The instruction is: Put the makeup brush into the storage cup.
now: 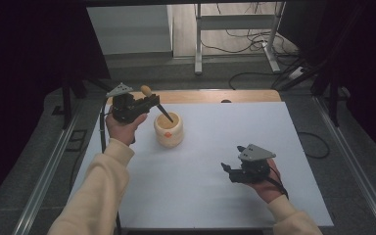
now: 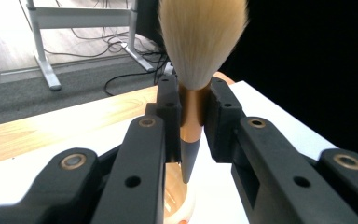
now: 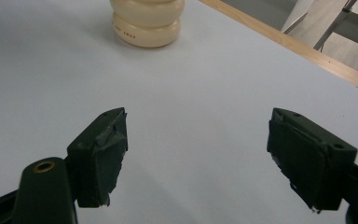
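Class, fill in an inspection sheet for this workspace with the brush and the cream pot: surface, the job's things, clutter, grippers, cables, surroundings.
Surface: white table top with a wooden strip along its far edge, bare but for the pot.
Job's things: cream ribbed pot upright; brush with bristle end up and pointed handle end down in the pot's mouth.
Clutter: nothing seen.
Grippers: left gripper shut on the brush; right gripper open, holding nothing, low over the white table top.
Cables: several on the floor beyond the table; one beside the table's right edge.
Surroundings: grey floor, metal desk frame, dark curtains at both sides.
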`<state>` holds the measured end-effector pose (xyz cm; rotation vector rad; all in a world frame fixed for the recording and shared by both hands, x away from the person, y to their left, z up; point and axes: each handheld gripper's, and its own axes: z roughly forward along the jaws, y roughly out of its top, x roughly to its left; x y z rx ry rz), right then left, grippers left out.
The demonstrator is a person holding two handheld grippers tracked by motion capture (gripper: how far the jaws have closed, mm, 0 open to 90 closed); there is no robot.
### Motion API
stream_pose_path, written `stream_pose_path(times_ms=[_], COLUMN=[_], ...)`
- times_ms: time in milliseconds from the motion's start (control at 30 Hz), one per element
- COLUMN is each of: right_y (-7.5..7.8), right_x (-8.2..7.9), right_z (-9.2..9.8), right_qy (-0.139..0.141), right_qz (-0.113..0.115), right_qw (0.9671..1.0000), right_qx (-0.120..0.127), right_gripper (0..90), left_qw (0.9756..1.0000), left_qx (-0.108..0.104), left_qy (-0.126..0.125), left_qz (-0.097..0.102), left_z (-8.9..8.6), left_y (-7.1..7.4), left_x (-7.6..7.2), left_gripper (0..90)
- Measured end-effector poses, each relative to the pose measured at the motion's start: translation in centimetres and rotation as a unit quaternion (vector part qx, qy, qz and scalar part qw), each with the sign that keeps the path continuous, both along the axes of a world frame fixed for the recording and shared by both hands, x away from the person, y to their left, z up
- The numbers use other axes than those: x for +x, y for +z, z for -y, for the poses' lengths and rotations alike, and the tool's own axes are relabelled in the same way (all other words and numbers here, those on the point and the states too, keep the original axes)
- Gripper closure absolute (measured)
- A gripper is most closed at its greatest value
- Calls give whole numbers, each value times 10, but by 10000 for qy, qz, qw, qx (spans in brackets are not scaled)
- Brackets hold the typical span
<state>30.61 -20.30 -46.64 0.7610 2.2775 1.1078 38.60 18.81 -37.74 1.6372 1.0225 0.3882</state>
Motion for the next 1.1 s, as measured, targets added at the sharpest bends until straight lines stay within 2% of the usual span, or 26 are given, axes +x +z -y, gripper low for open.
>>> stream_pose_path(times_ms=[400,600,833,1100], right_y=[-1,-1,-1,-2], right_x=[0,0,1,0], right_z=[0,0,0,0], right_qy=[9,11,15,20], right_qz=[-6,-11,-14,-21], right_qw=[10000,10000,10000,10000], right_qx=[-59,-65,-66,-79], right_gripper=[209,209,209,208], left_qw=[9995,9992,9987,9982], left_qx=[229,256,385,429], left_qy=[136,202,188,178], left_qz=[-142,-246,-288,-383], left_z=[-1,-3,0,2], left_y=[-10,-16,-21,-30], left_x=[10,15,17,20], left_gripper=[784,784,784,784])
